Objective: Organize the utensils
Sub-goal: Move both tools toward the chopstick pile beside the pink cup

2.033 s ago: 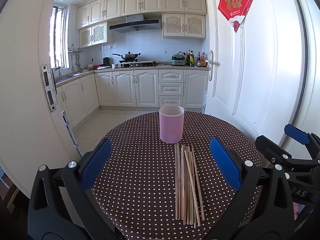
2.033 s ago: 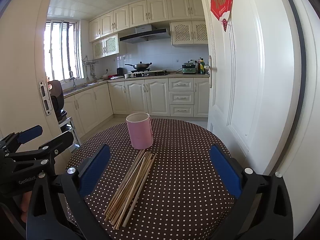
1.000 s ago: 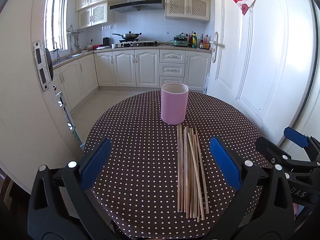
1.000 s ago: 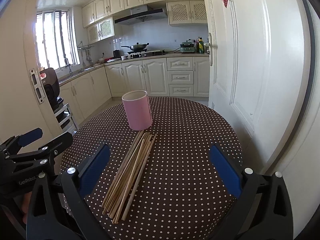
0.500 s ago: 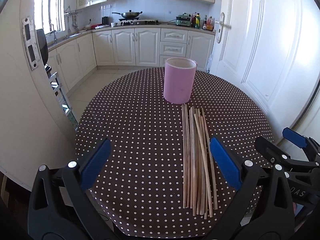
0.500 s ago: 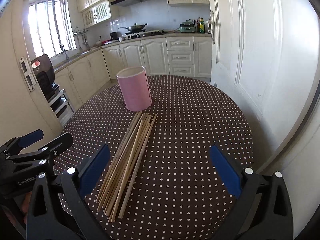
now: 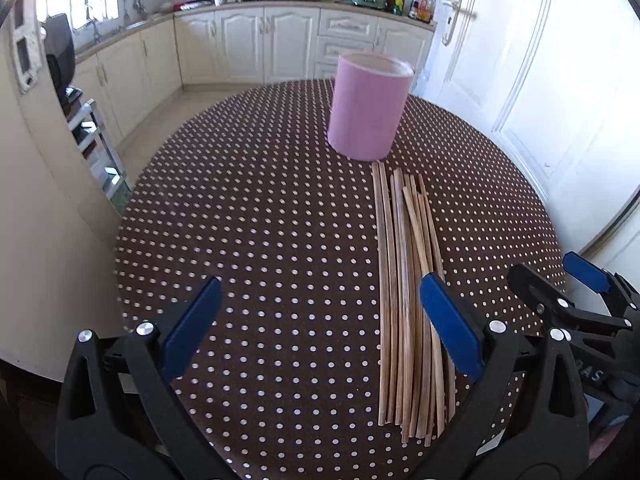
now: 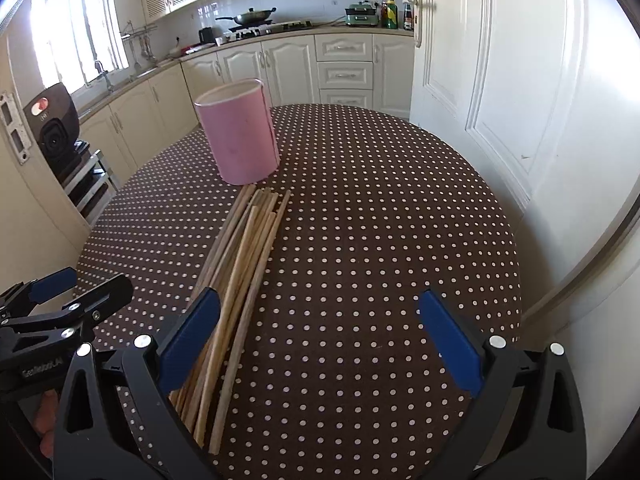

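A pink cylindrical cup (image 7: 370, 110) (image 8: 240, 136) stands upright at the far side of a round table covered in brown polka-dot cloth (image 7: 260, 220) (image 8: 380, 220). Several wooden chopsticks (image 7: 408, 280) (image 8: 236, 272) lie in a bundle from the cup's base toward the near edge. My left gripper (image 7: 320, 324) hovers open over the near table, its right finger above the bundle. My right gripper (image 8: 320, 332) is open too, its left finger over the chopsticks' near part. Each gripper also appears at the edge of the other's view, the right gripper (image 7: 580, 300) and the left gripper (image 8: 60, 300).
A white door (image 8: 500, 80) stands close on the table's right. Kitchen cabinets and a counter (image 7: 280, 32) run along the back, and a metal rack (image 7: 96, 140) sits by the left wall. The floor drops away beyond the table's edge.
Both grippers have moved forward and tilted down toward the table, so the cup and chopsticks look larger and closer. Both stay open; nothing on the table has moved.
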